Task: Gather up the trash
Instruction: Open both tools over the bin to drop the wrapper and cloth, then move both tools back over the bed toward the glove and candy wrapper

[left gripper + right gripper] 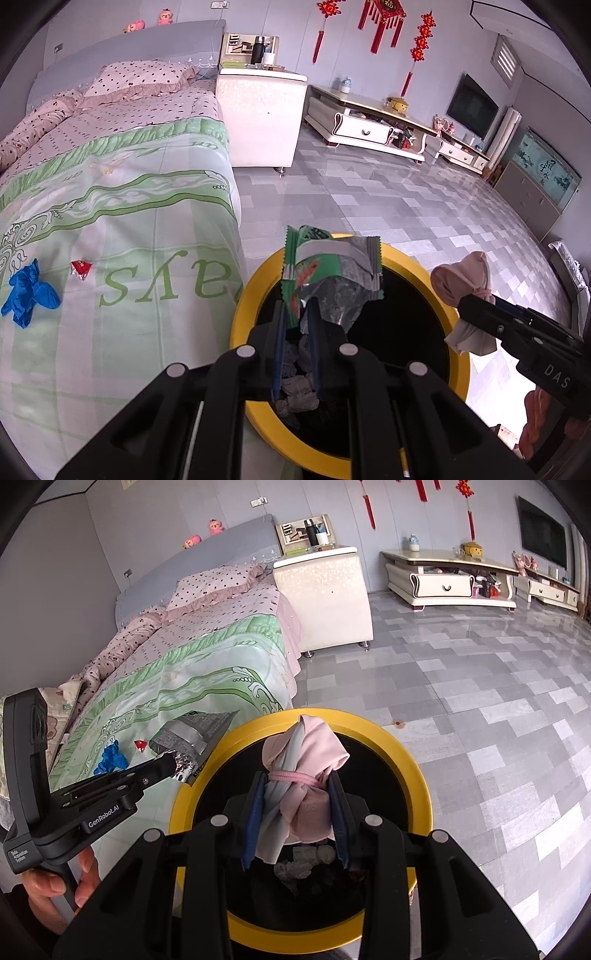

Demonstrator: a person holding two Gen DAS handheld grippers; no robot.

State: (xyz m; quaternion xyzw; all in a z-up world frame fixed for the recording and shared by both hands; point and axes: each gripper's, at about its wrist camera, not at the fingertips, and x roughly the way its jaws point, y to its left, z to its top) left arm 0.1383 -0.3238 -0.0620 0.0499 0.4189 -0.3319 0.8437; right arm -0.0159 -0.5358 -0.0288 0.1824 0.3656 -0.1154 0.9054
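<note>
A black bin with a yellow rim [255, 273] [417, 771] stands on the floor beside the bed, with crumpled grey paper at its bottom. My left gripper [297, 314] is shut on a green and silver snack wrapper [325, 273], held over the bin's mouth. From the right wrist view that wrapper [192, 734] hangs at the bin's left rim. My right gripper [297, 786] is shut on a bundled pink and grey cloth [303, 768] above the bin's opening. The same cloth [465, 280] shows at the bin's right edge in the left wrist view.
On the green bedspread [110, 206] lie a blue glove [27, 295] [110, 758] and a small red wrapper [80, 267] [140, 744]. A white nightstand [258, 114] stands past the bed. A low TV cabinet [365, 122] lines the far wall across the grey tiled floor.
</note>
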